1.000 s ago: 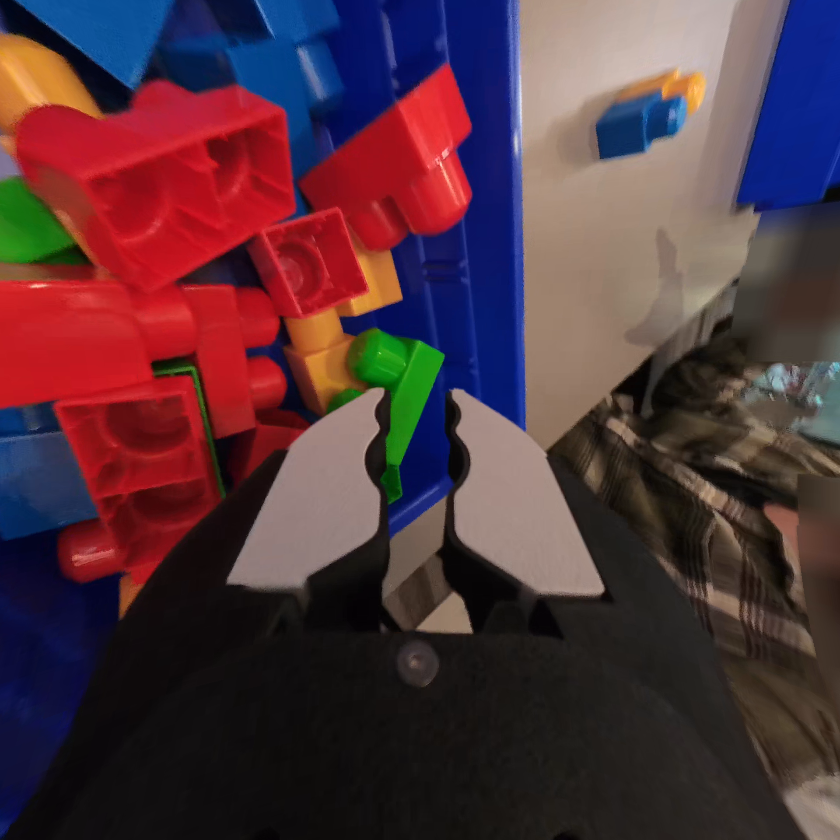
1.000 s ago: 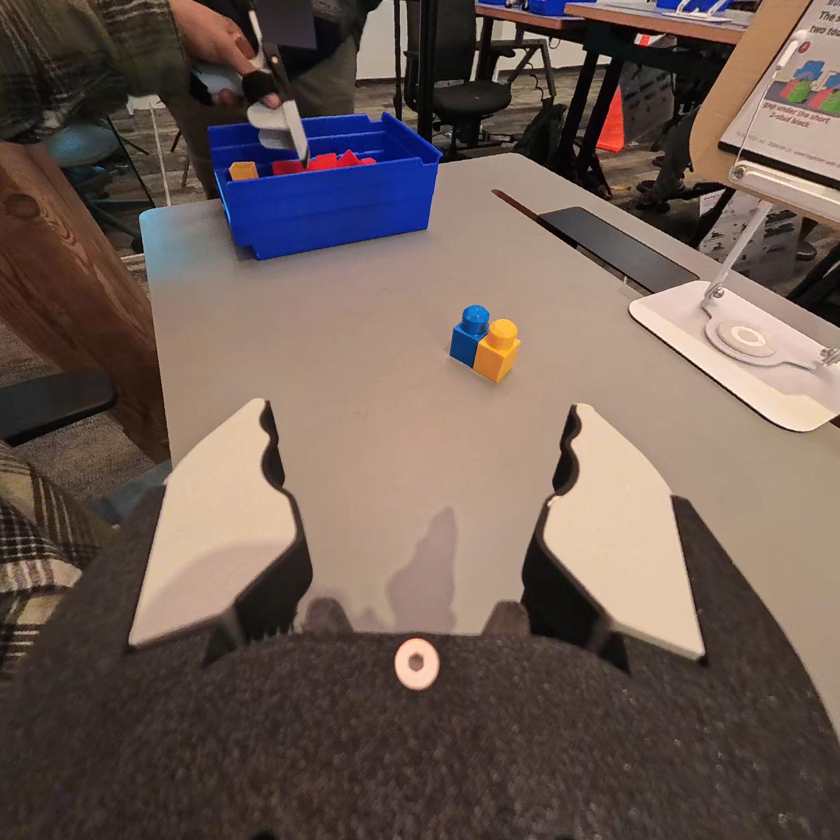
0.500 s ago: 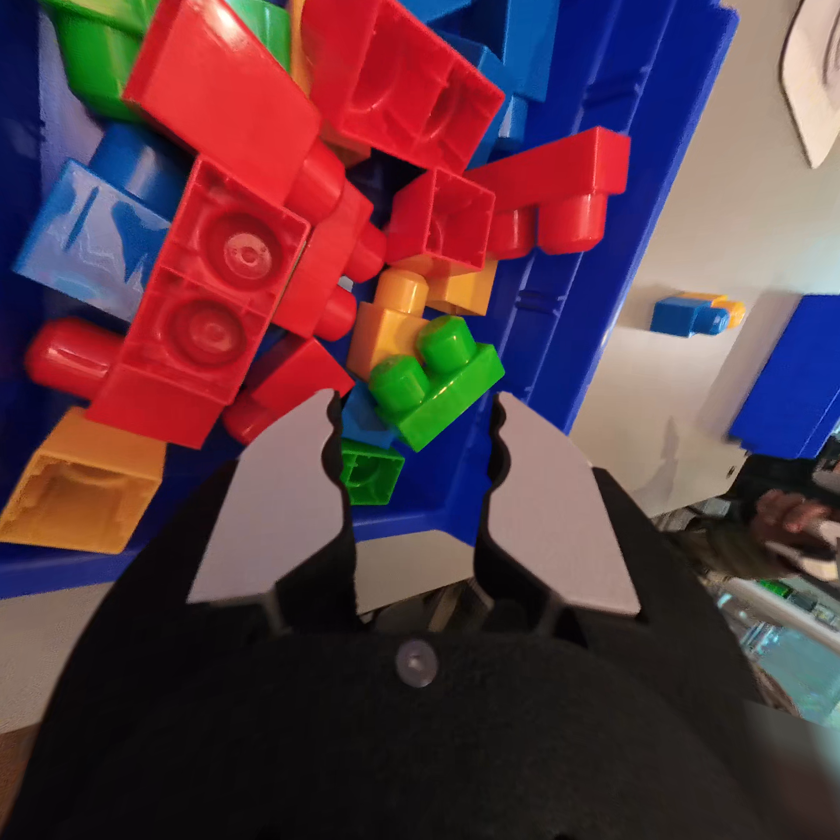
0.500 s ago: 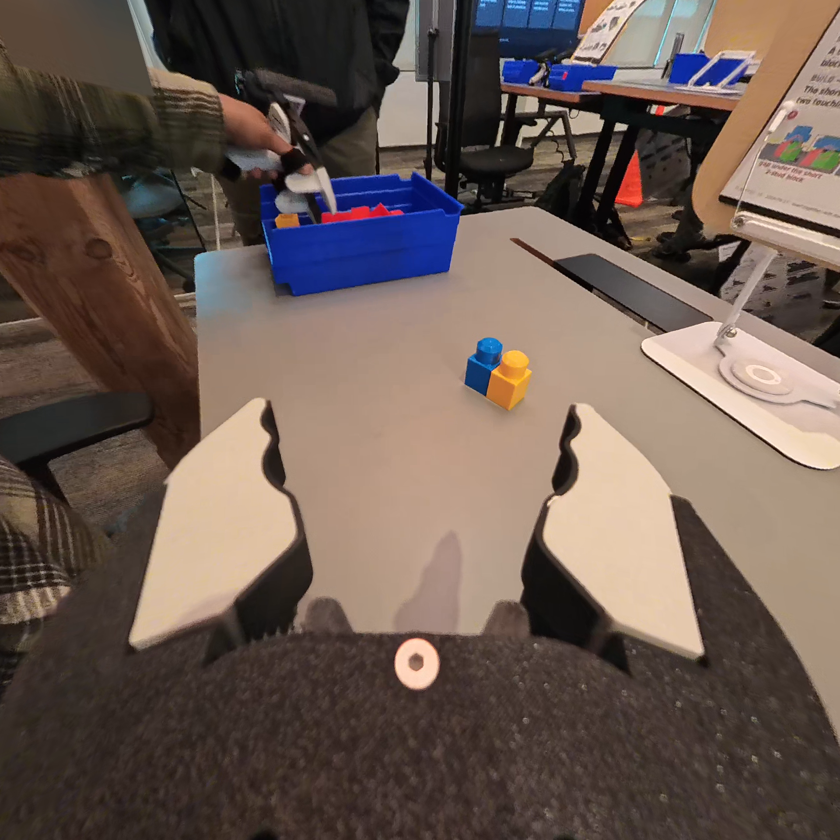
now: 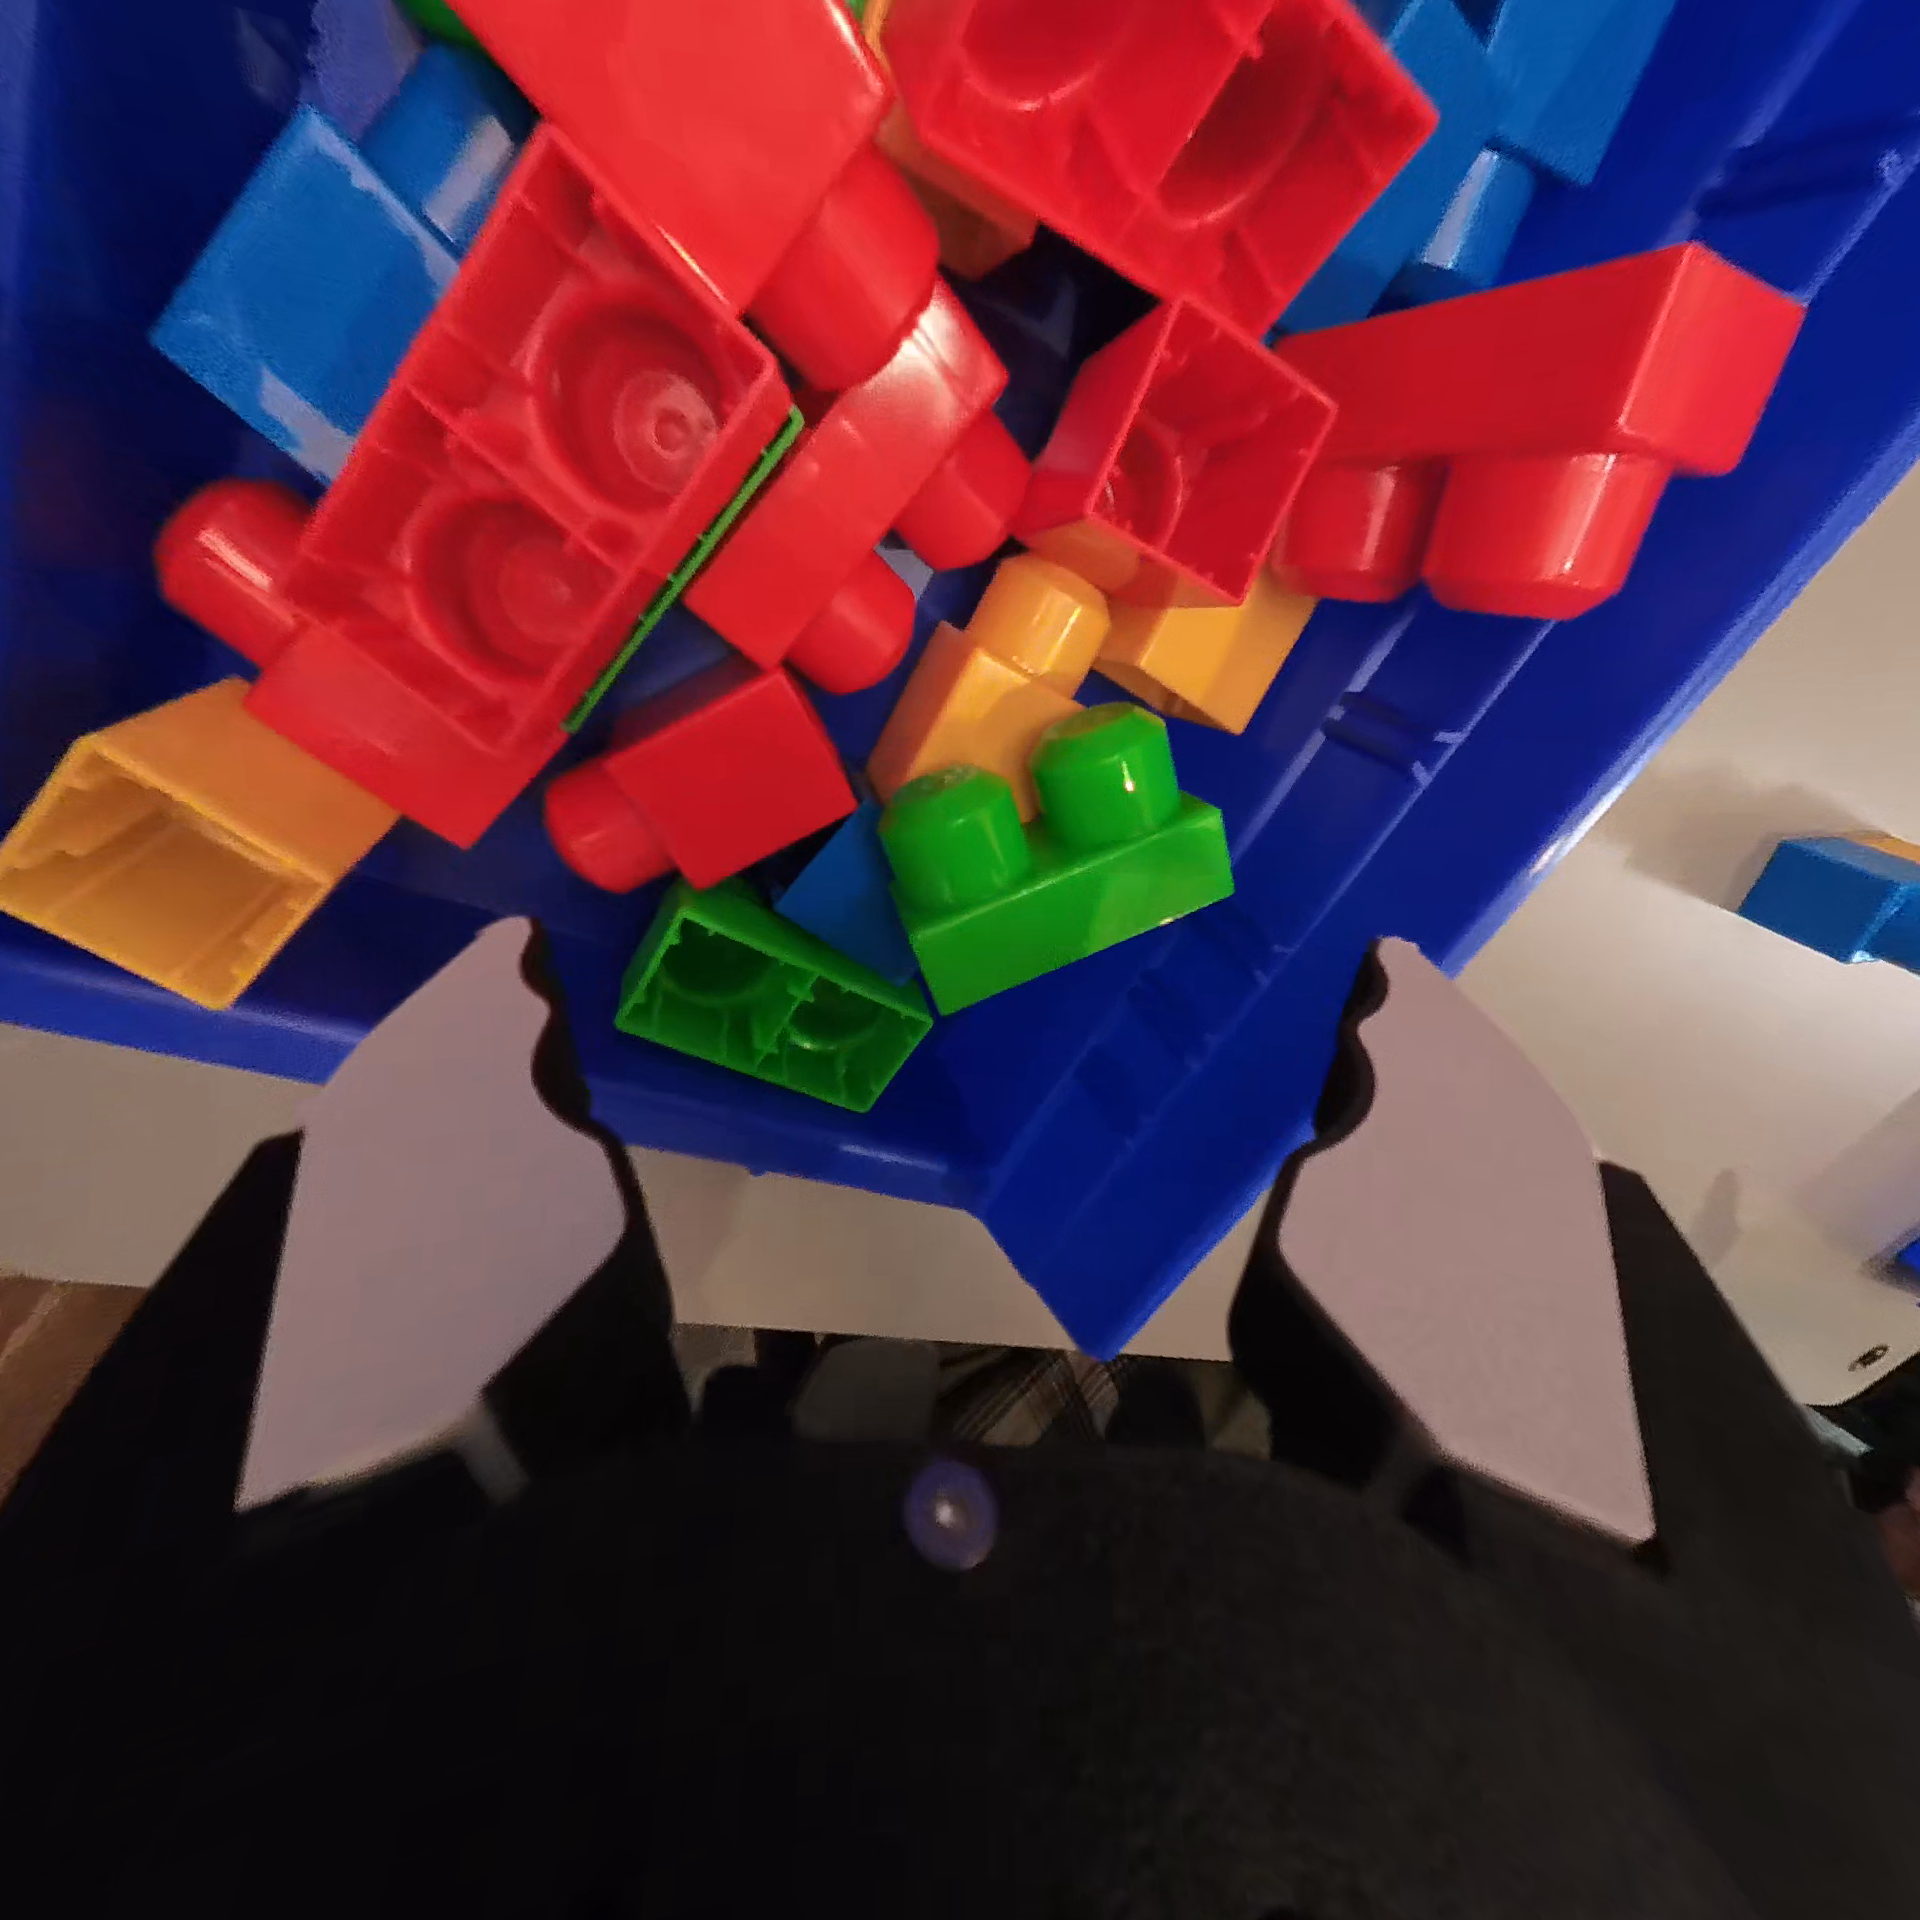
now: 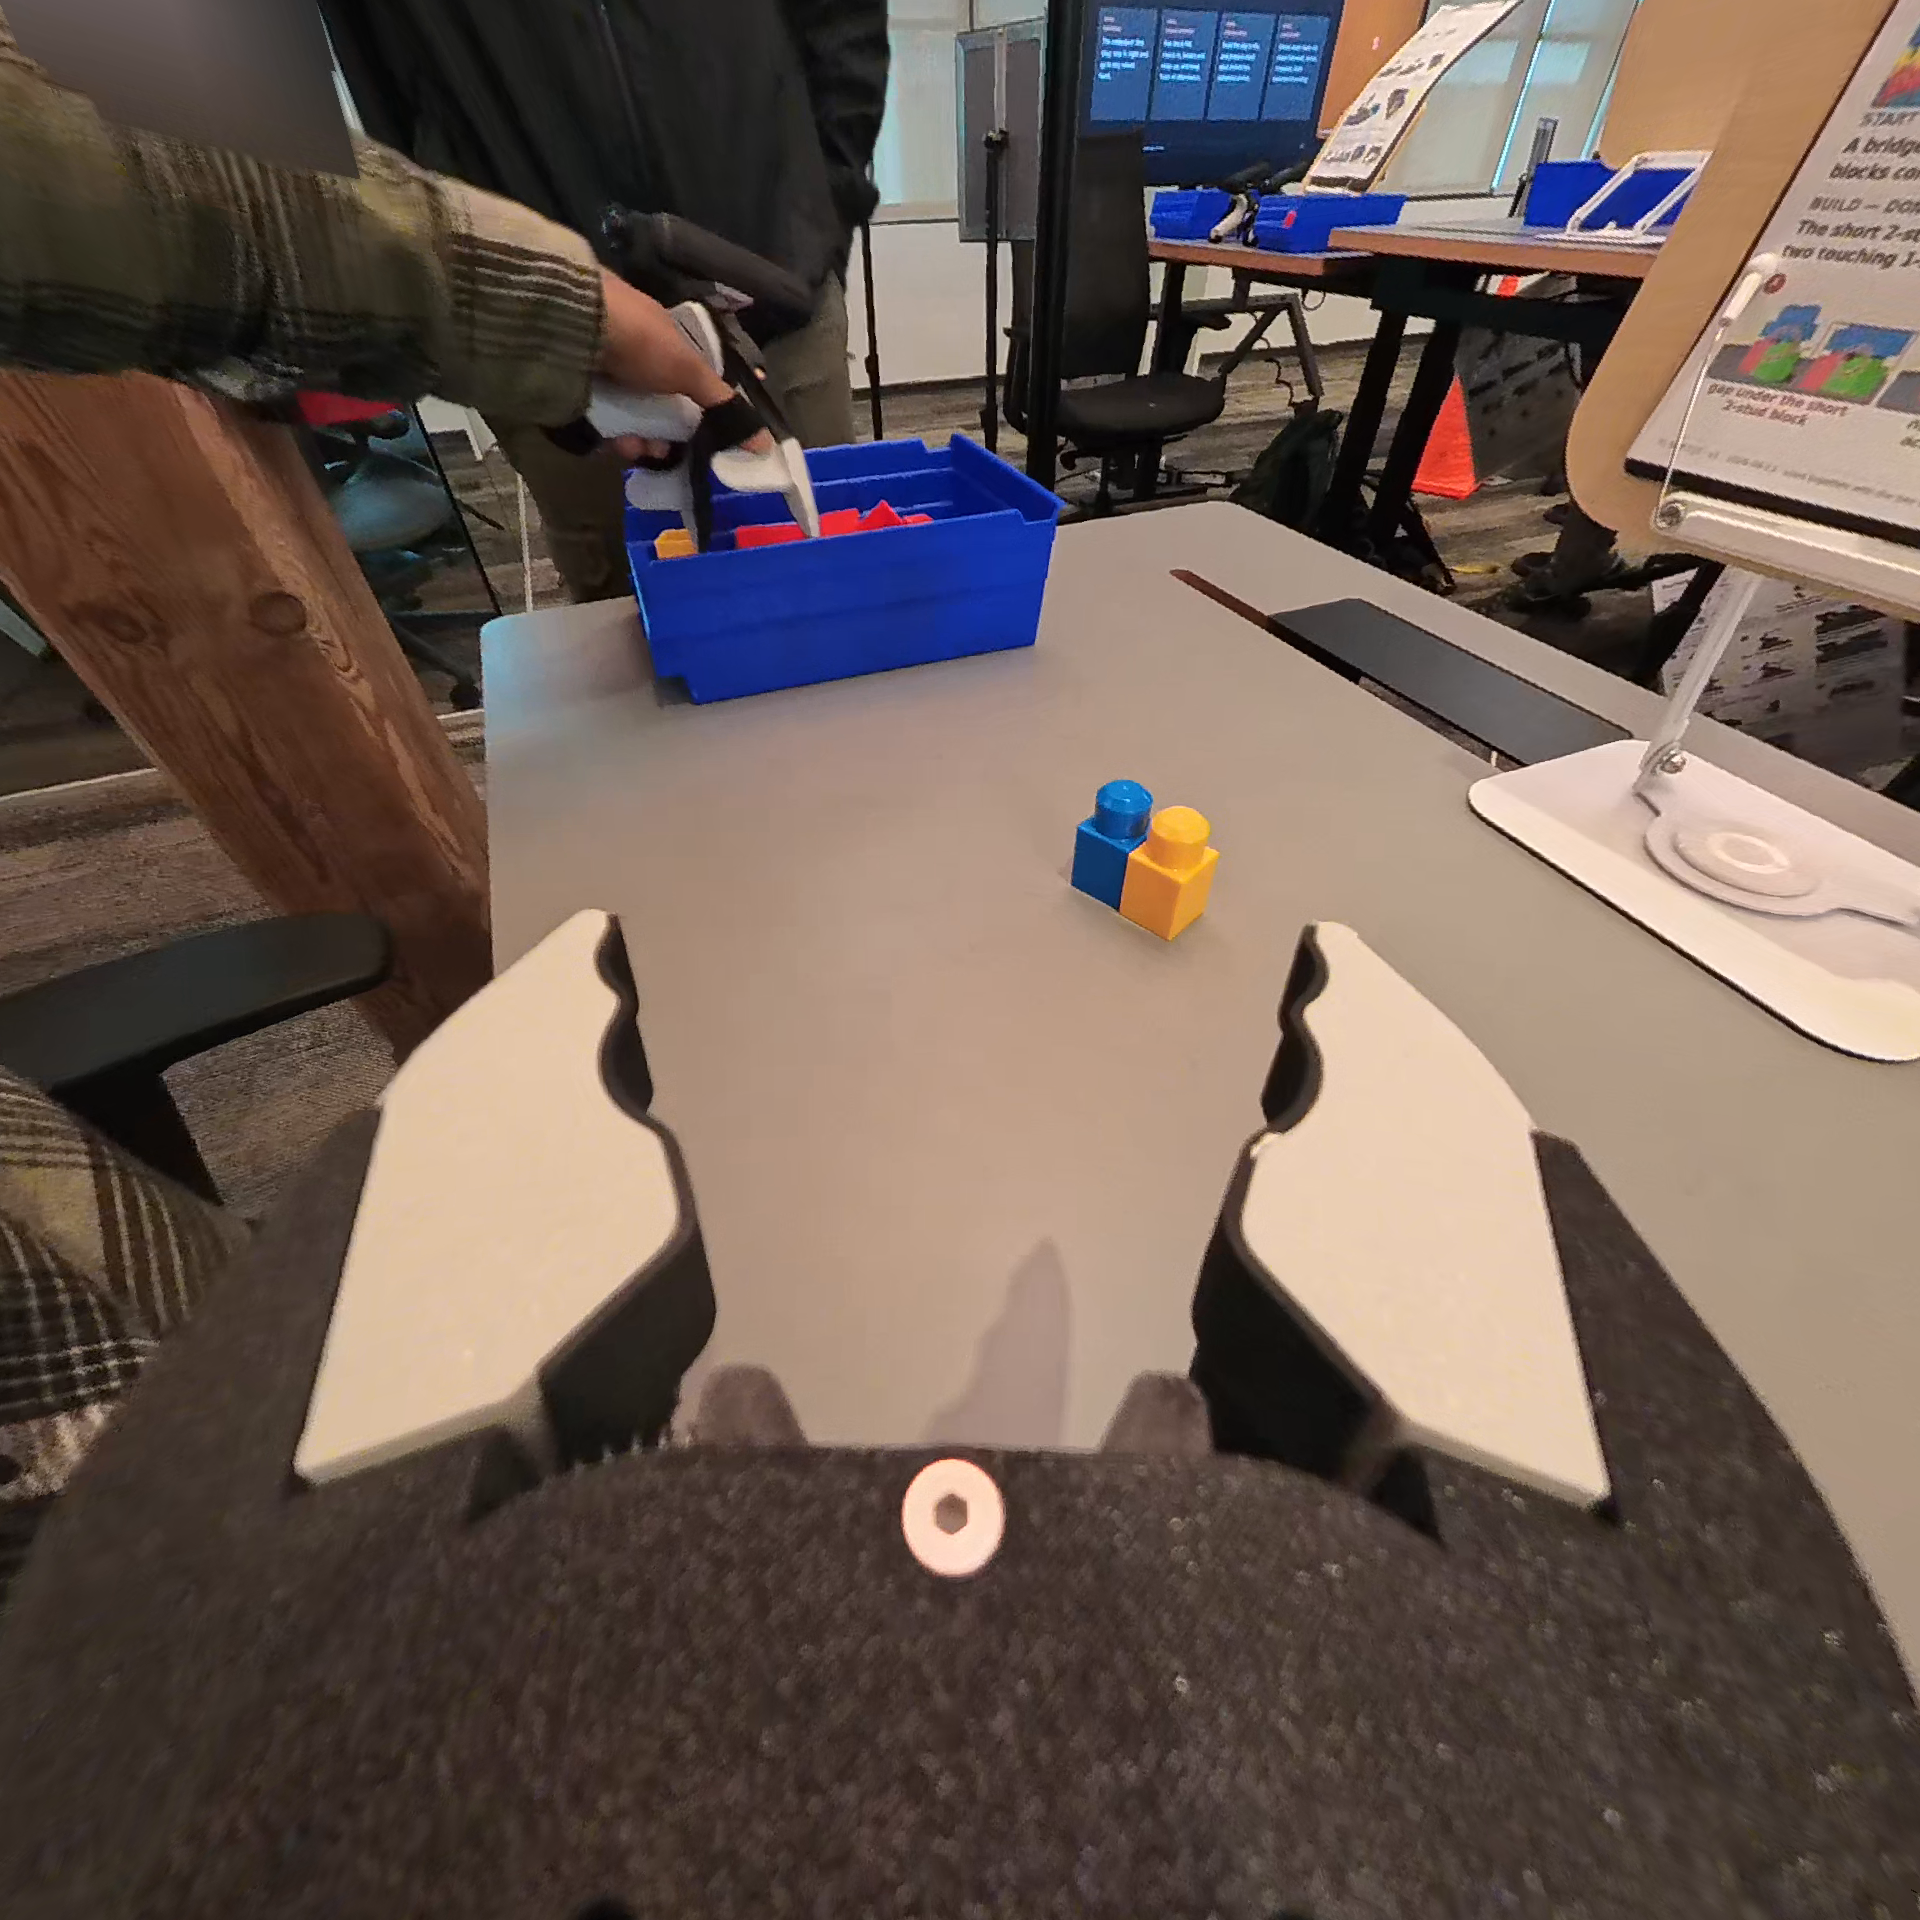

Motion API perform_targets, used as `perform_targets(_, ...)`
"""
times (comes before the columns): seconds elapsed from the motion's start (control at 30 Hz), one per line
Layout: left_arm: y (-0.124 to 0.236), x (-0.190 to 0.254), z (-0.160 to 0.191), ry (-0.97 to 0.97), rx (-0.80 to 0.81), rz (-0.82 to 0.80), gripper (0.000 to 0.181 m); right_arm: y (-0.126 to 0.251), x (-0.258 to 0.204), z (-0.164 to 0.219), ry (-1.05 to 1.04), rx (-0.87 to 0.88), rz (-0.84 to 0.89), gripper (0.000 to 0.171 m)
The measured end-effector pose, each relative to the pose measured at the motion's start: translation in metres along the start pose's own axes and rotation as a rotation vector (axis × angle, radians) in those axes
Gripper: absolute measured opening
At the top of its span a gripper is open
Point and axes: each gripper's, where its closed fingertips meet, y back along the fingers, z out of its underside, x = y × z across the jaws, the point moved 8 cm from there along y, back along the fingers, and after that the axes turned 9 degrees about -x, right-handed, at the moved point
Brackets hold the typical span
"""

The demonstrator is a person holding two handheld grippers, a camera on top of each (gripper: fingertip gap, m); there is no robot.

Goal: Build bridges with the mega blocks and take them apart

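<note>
The left gripper (image 5: 940,956) hangs over the near corner of the blue bin (image 5: 1132,1174), jaws spread wide and holding nothing. Directly ahead of its fingertips (image 5: 499,977) lie two green blocks: a two-stud green block (image 5: 1060,873) resting studs-up against the bin wall, and a second green block (image 5: 769,1003) tipped over with its hollow underside showing, just beside it. A small blue block (image 5: 847,899) is wedged between them. Behind these sits a heap of red blocks (image 5: 540,488) with orange blocks (image 5: 997,675) mixed in (one hollow orange block (image 5: 156,847) lies at the left edge of the bin).

The right gripper (image 6: 956,966) is held above the grey table (image 6: 831,935), jaws wide apart and empty. Ahead of it, nearer its right finger, a blue single-stud block (image 6: 1103,852) and an orange single-stud block (image 6: 1169,878) stand upright on the table, side faces touching. The bin stands at the far left corner of the table, well apart from this pair. A white stand base (image 6: 1704,883) rests on the table's right edge. A person's plaid sleeve (image 6: 260,270) reaches to the left gripper.
</note>
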Motion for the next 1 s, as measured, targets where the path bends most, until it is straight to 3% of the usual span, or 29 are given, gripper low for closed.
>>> perform_targets(0.17,-0.005,0.009,-0.004,0.031,-0.020,0.015,0.117,0.001,-0.002,-0.001,-0.002,0.014,-0.020,0.116)
perform_targets(0.6,-0.028,0.007,-0.004,0.077,-0.080,0.000,0.100,0.003,-0.001,0.000,-0.007,0.019,-0.016,0.116)
perform_targets(0.7,-0.039,0.006,-0.002,0.041,-0.131,-0.046,0.082,0.006,0.001,-0.001,-0.013,0.028,-0.003,0.116)
perform_targets(0.83,-0.042,0.009,-0.008,-0.001,-0.099,-0.024,0.072,0.007,0.003,0.001,-0.022,0.032,0.006,0.116)
perform_targets(0.9,-0.033,0.014,-0.012,-0.040,-0.075,0.041,0.045,0.007,0.004,0.001,-0.021,0.029,0.008,0.116)
perform_targets(1.0,-0.024,0.014,-0.015,-0.105,-0.069,0.008,0.039,0.008,0.004,0.001,-0.018,0.028,0.010,0.116)
